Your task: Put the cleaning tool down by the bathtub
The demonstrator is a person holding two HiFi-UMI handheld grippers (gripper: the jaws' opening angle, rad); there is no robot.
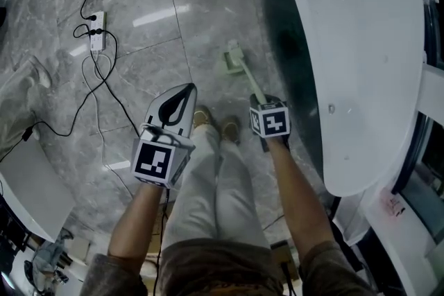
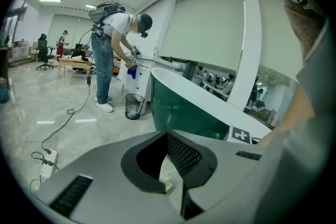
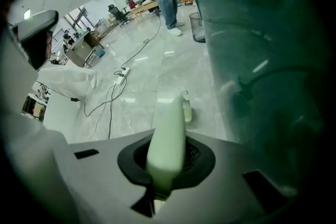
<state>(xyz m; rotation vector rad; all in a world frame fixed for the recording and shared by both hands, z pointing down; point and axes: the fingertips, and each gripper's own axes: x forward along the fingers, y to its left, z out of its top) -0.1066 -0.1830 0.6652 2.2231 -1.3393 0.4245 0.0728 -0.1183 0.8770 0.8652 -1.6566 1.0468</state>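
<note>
The cleaning tool is a pale green brush with a long handle. Its head rests on or just above the grey floor, close beside the bathtub, whose rim is white and whose outer wall is dark green. My right gripper points steeply down and is shut on the handle's upper end. In the right gripper view the handle runs out between the pads toward the brush head, with the tub wall at the right. My left gripper hangs to the left over the floor, shut and empty.
A power strip with black cables lies on the floor at the far left. A white object sits at the lower left. My own shoes stand between the grippers. Farther off, another person bends over beside a mesh bin.
</note>
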